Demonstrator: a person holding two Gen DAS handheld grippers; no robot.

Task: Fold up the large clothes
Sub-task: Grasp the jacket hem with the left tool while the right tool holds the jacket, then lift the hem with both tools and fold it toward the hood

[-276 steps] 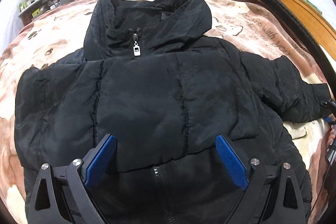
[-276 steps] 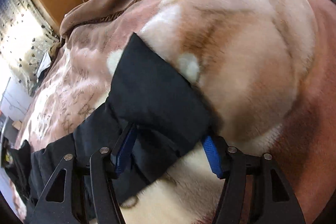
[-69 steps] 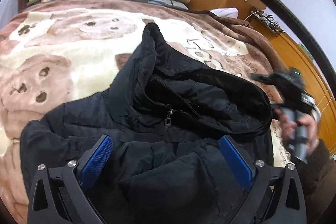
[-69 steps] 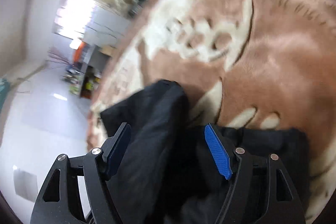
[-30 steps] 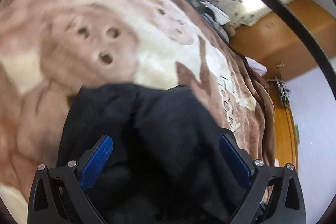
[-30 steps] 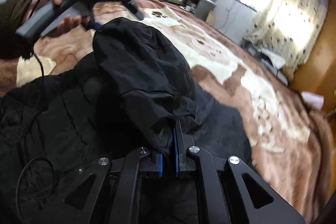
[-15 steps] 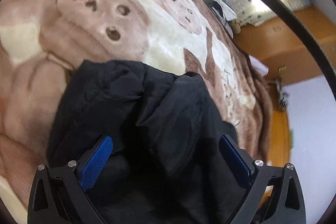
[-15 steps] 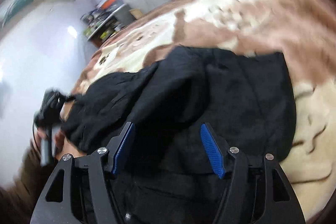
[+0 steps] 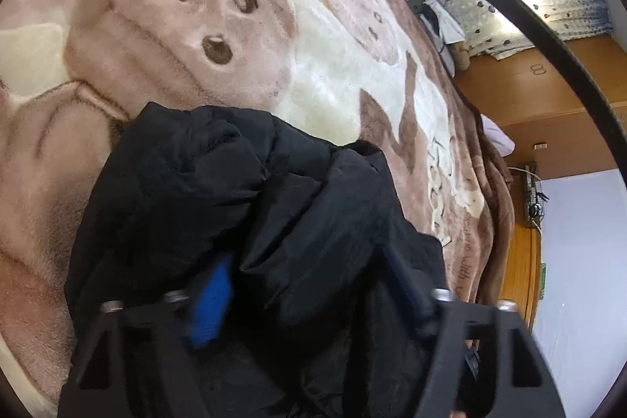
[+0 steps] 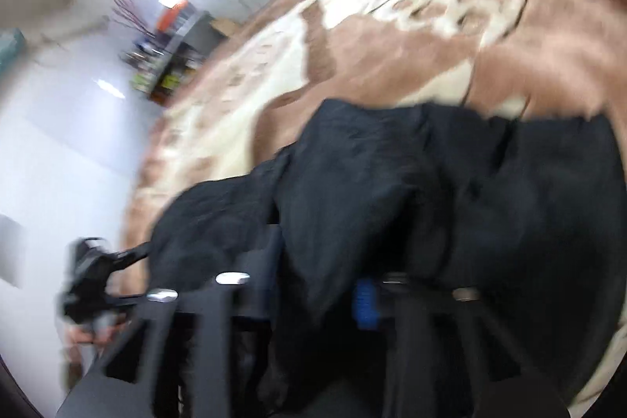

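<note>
While the jacket (image 9: 250, 206) lies bunched on the blanket (image 9: 164, 38), both claws have just been closing: left claw (image 9: 309, 285) and right claw (image 10: 321, 285) each pinch its fabric.

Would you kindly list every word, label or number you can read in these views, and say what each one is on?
"with": brown script woven into the blanket, right edge of the left wrist view.
The rest of that script is too distorted to read.
Green sign on the wooden panel: too small.
Right wrist view: blurred, nothing legible.

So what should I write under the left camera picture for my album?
Left gripper closing on a fold of the black puffy jacket bunched on a teddy-bear blanket.
</note>
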